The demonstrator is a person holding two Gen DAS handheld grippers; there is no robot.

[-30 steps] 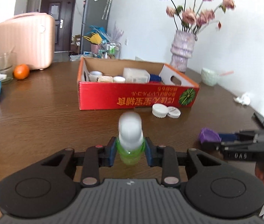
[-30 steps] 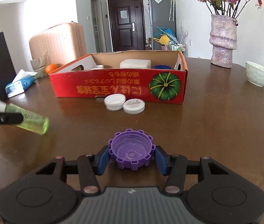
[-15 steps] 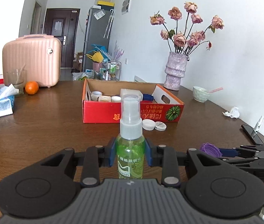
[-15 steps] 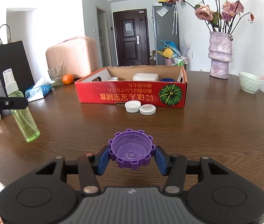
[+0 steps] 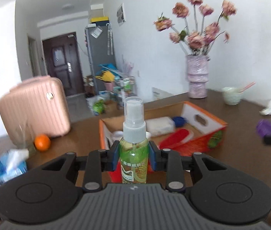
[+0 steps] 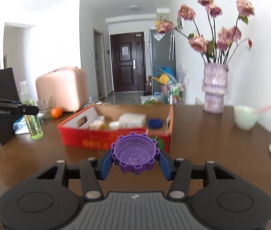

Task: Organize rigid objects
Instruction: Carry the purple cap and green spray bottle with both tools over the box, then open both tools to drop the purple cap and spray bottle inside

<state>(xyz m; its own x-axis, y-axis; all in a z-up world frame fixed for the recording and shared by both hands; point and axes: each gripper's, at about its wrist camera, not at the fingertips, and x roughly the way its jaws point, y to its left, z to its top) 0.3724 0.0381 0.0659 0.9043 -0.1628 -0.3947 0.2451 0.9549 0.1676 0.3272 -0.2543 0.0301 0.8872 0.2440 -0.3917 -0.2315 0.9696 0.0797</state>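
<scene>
Left gripper (image 5: 134, 158): the jaws are closed on a green spray bottle (image 5: 134, 153), gripping its body at lower centre of the left wrist frame. The bottle stands upright, its white pump and clear cap above the blue pads (image 5: 115, 158). The bottle also appears at left of the right wrist frame.

Right gripper (image 6: 135, 162): the jaws are closed on a purple cap (image 6: 135, 156), notched around its rim, open side facing the camera, at centre of the right wrist frame. The cap also appears at the right edge of the left wrist frame.

Behind both grippers, a red box (image 6: 97, 137) sits on the brown table (image 6: 221, 153). Inside the box lie a white block (image 6: 132, 119), a blue cap (image 6: 155, 123) and several small pale items, blurred.

Further back on the table: an orange (image 5: 42, 142) at left, beside a tissue pack (image 5: 11, 167); a pink case (image 5: 34, 108); a pale bowl (image 6: 245, 117) at right; a vase (image 6: 215, 88) with pink flowers at upper right.
</scene>
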